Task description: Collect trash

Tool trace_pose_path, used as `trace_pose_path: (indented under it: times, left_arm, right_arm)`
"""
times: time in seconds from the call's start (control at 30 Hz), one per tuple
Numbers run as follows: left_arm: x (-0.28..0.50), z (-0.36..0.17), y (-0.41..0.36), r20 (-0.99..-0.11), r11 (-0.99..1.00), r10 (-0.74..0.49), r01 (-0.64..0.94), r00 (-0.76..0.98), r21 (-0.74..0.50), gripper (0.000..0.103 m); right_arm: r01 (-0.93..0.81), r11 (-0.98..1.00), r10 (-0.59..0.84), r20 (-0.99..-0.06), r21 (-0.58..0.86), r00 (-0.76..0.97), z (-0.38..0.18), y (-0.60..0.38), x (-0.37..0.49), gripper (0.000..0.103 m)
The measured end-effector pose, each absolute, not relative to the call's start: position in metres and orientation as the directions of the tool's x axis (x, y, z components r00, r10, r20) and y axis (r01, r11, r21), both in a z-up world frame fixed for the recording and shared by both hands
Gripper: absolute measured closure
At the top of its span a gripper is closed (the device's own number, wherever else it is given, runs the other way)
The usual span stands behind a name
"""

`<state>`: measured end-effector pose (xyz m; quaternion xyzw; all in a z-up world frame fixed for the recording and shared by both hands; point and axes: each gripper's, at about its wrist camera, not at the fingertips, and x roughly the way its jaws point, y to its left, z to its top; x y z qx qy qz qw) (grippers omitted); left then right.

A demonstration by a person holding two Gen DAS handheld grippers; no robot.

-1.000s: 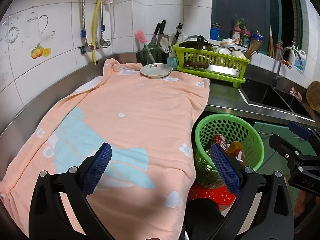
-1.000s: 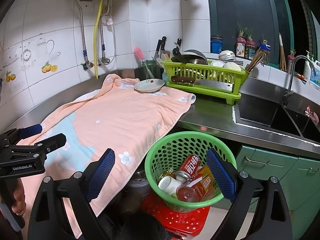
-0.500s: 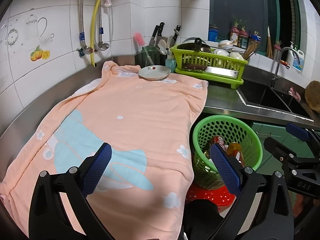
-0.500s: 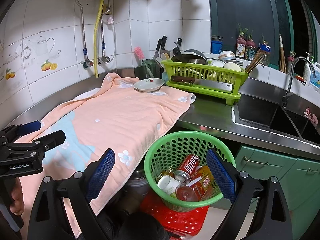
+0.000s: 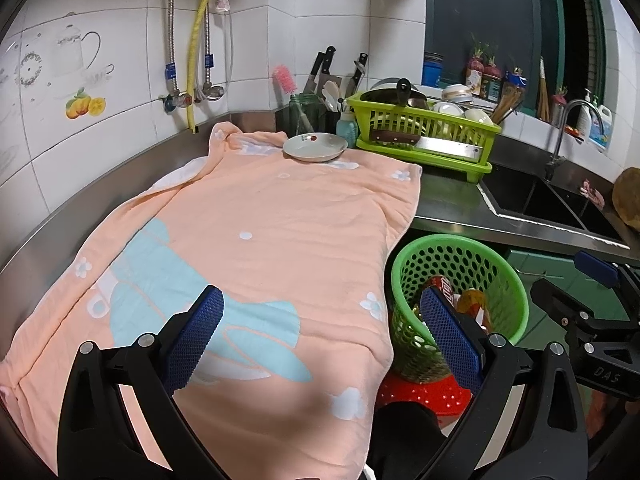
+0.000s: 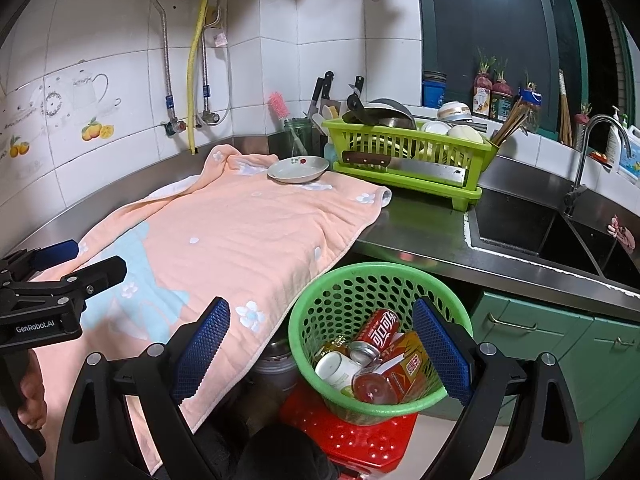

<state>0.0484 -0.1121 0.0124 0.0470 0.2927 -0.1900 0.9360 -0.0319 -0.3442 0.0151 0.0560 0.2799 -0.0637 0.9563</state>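
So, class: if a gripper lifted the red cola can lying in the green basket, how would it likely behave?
The red cola can lies on its side with its top opened, so it is probably empty and light. Its thin metal wall would likely dent under a hard squeeze. Being round and smooth, it may roll or slip between flat pads, especially off the other trash in the green basket.

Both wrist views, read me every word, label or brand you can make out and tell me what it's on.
"GenRobot.AI": left gripper body, in the right wrist view.
"DAS": right gripper body, in the left wrist view.
Chinese Coca-Cola script: red can in the green basket.
Orange carton, windowsill jars: labels too small to read.
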Motion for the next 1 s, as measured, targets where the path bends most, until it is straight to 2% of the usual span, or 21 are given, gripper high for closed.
trace_pose_path:
  times: [1.0]
  left_arm:
    - [0.067,0.007,-0.099,-0.571,0.948,-0.267,0.319,0.776,-0.009,0.005]
  right_arm:
    - [0.146,0.985,-0.072,-0.563,0.089,0.824,0.000,-0.344,-0.015,0.014]
